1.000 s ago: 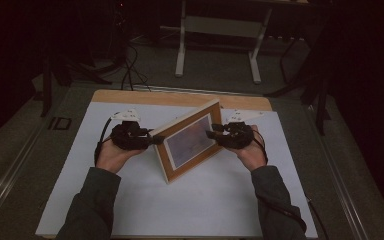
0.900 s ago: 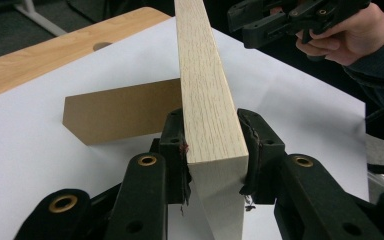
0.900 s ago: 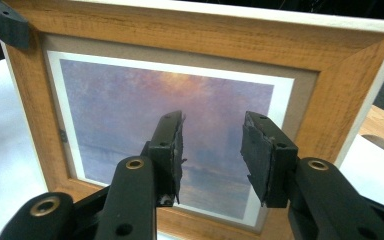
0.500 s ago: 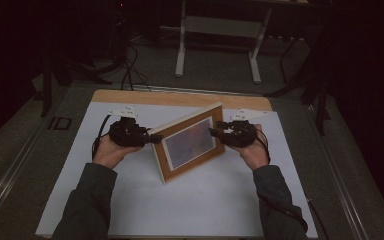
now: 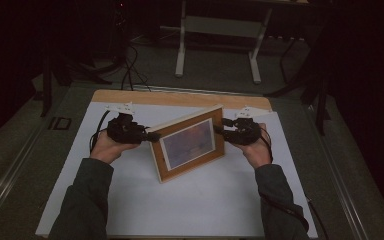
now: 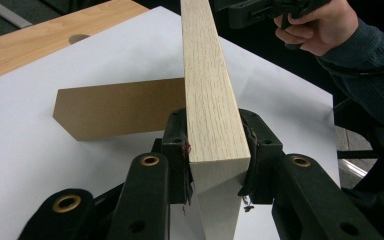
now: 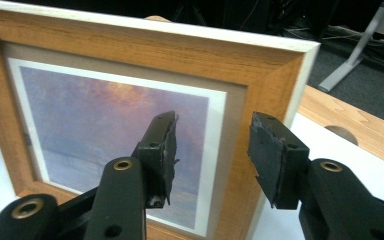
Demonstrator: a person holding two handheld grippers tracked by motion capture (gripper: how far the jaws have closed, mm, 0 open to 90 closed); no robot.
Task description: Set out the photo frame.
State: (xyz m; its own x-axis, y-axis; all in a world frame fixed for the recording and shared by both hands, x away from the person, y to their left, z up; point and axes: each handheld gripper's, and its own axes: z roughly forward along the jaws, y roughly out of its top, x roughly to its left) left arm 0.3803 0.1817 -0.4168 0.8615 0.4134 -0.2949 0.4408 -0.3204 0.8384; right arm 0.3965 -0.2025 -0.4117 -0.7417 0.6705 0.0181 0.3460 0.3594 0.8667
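Note:
A wooden picture frame [image 5: 187,145] with a purple-orange print stands upright on the white sheet [image 5: 180,210], propped on its brown back stand [image 6: 120,107]. My left gripper [image 5: 155,136] is shut on the frame's left edge. In the left gripper view both pads [image 6: 177,150] press the pale side of the frame [image 6: 207,75]. My right gripper [image 5: 220,129] sits at the frame's right edge. Its jaws have just been opening, and in the right gripper view they [image 7: 212,130] stand apart in front of the frame [image 7: 130,50], with nothing between them.
The sheet covers a wooden table whose far edge [image 5: 180,97] shows, with a round hole [image 7: 342,132] near it. Beyond the table, a white metal stand [image 5: 215,30] and cables [image 5: 130,65] are on the dark floor.
The right gripper's jaws have widened and come off the frame's right edge. The frame and the left gripper have stayed where they were.

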